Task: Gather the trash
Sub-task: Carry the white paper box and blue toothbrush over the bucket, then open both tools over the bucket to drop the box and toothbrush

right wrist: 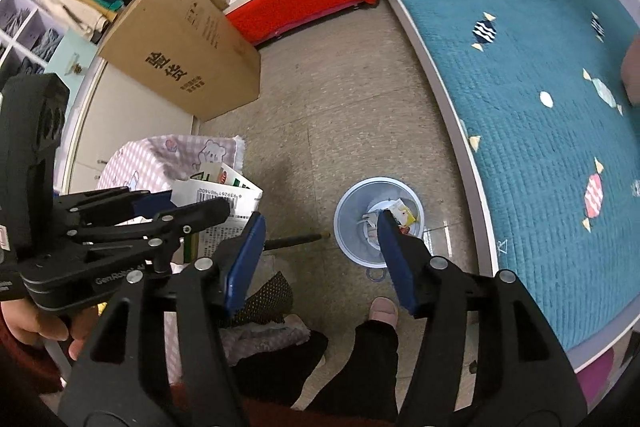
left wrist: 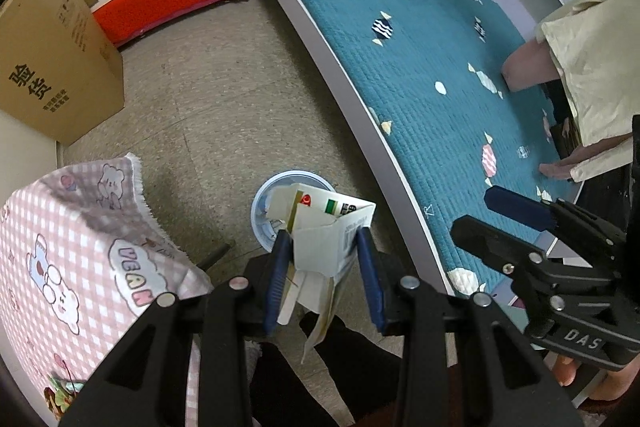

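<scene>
Flanking the bin [right wrist: 352,203], bed edge [right wrist: 452,115] and stool [right wrist: 168,151] seemingly leave bare floor.

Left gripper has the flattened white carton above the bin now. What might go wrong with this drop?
1. The flattened white paper carton, clamped in the left gripper, looks wide against the small round pale-blue bin; it may catch on the rim.
2. Loose flaps dangle below the carton and could snag the blue pads.
3. The bin already holds wrappers, so the carton may sit high and tip out. The open right gripper hangs empty nearby and might bump it.
</scene>
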The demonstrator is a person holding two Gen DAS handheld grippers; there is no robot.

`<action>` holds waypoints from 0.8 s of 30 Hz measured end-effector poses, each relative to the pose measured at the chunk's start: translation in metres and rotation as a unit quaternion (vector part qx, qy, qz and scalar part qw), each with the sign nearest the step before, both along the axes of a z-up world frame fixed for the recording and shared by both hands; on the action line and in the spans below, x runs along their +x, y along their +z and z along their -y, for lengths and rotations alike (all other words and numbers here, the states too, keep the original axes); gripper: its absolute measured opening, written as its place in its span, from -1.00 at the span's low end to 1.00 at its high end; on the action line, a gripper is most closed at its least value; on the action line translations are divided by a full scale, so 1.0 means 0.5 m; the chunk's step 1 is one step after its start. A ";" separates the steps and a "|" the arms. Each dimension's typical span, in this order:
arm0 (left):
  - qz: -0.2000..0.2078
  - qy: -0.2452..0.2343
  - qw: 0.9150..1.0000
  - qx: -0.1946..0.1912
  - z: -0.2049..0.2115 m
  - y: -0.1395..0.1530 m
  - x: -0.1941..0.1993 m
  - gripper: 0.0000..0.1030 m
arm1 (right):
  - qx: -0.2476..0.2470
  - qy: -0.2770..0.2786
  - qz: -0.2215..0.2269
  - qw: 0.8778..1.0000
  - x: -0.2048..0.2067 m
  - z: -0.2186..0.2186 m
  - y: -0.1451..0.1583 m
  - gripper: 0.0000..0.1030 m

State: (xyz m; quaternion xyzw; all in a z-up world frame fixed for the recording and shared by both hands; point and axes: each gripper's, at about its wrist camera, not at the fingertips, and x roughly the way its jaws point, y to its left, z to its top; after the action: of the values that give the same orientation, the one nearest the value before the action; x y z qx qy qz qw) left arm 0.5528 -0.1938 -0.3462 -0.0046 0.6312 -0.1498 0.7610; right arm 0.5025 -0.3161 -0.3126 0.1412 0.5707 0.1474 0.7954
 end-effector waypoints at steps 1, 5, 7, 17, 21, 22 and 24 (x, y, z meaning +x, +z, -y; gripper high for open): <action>-0.001 -0.002 1.000 0.000 0.008 -0.001 0.004 -0.33 | 0.002 -0.004 0.001 1.000 0.000 0.007 0.003 0.13; -0.004 -0.011 1.000 -0.002 0.030 -0.002 0.012 -0.33 | 0.003 -0.019 0.009 1.000 0.000 0.032 0.014 0.18; 0.000 -0.021 1.000 -0.001 0.045 0.003 0.015 -0.32 | 0.009 -0.031 0.009 0.999 -0.002 0.046 0.016 0.20; 0.013 -0.012 1.000 0.002 0.068 0.018 0.014 0.37 | 0.022 -0.060 0.014 0.998 -0.021 0.075 0.022 0.26; 0.004 0.004 1.000 -0.005 0.054 0.016 0.002 0.39 | 0.022 -0.059 0.011 0.998 -0.033 0.072 0.019 0.26; 0.003 0.007 1.000 -0.005 0.049 0.015 -0.001 0.39 | 0.021 -0.058 0.011 0.998 -0.036 0.069 0.018 0.26; 0.002 0.015 1.000 -0.008 0.038 0.017 -0.014 0.39 | 0.019 -0.053 0.008 0.998 -0.041 0.062 0.014 0.27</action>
State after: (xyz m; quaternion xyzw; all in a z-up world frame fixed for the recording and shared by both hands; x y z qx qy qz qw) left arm 0.5455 -0.2127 -0.3376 -0.0193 0.6282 -0.1436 0.7644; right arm 0.4821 -0.3470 -0.3055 0.1850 0.5530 0.1175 0.8039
